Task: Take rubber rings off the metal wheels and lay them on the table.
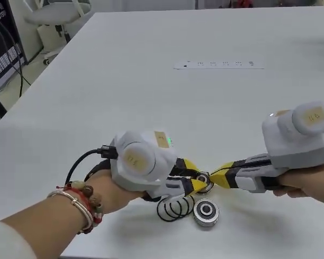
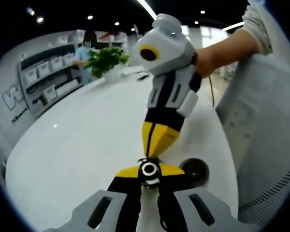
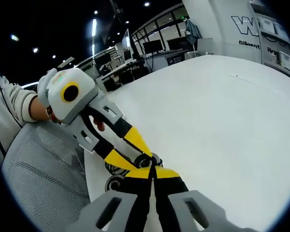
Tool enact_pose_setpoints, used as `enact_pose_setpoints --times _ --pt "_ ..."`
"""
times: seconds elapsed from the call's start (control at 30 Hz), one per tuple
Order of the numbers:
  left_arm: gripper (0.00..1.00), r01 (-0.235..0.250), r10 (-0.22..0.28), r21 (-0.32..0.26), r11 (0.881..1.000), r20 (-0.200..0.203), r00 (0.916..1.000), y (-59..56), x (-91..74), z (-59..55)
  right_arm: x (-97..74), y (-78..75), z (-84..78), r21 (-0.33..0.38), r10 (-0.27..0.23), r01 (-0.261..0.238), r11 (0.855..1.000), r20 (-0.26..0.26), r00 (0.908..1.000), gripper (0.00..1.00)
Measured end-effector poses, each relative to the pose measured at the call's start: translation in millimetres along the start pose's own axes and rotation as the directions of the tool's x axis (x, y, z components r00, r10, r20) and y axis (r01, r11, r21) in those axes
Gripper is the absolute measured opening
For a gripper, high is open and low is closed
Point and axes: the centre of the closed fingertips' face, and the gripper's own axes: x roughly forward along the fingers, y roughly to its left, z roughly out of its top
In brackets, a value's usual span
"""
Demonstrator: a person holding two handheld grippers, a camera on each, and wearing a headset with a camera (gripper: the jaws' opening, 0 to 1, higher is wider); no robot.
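Note:
A small metal wheel [image 1: 204, 181] hangs just above the table between the two grippers. My left gripper [image 1: 196, 182] is shut on this wheel [image 2: 149, 169], one yellow-tipped jaw on each side. My right gripper [image 1: 215, 177] comes from the opposite side with its jaws pressed together at the wheel's [image 3: 146, 161] rim, pinching a thin black rubber ring [image 2: 146, 159]. On the table below lie several loose black rubber rings [image 1: 175, 208] and a second metal wheel [image 1: 206, 212], the wheel [image 2: 195, 170] standing beside them.
A white power strip [image 1: 220, 65] lies far back on the white table [image 1: 151, 97]. An office chair [image 1: 56, 13] stands beyond the table's left corner. The table's near edge runs just below the loose rings. A grey mesh chair back [image 3: 43, 179] is close behind.

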Motion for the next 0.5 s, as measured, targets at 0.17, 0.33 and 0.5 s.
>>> enact_pose_setpoints --times 0.17,0.33,0.5 --pt "0.14 0.0 0.0 -0.001 1.0 0.0 1.0 -0.2 -0.5 -0.3 0.0 2.1 1.0 0.003 0.008 -0.008 1.0 0.002 1.0 0.0" --pt "0.14 0.0 0.001 -0.004 1.0 0.001 1.0 -0.4 -0.8 -0.4 0.9 10.5 5.0 -0.003 0.048 -0.048 0.999 0.017 0.9987 0.0" --pt "0.14 -0.008 0.009 -0.027 1.0 0.006 0.9999 0.0 -1.1 -0.5 -1.9 10.5 16.8 0.008 0.044 -0.044 0.999 0.061 0.9971 0.0"
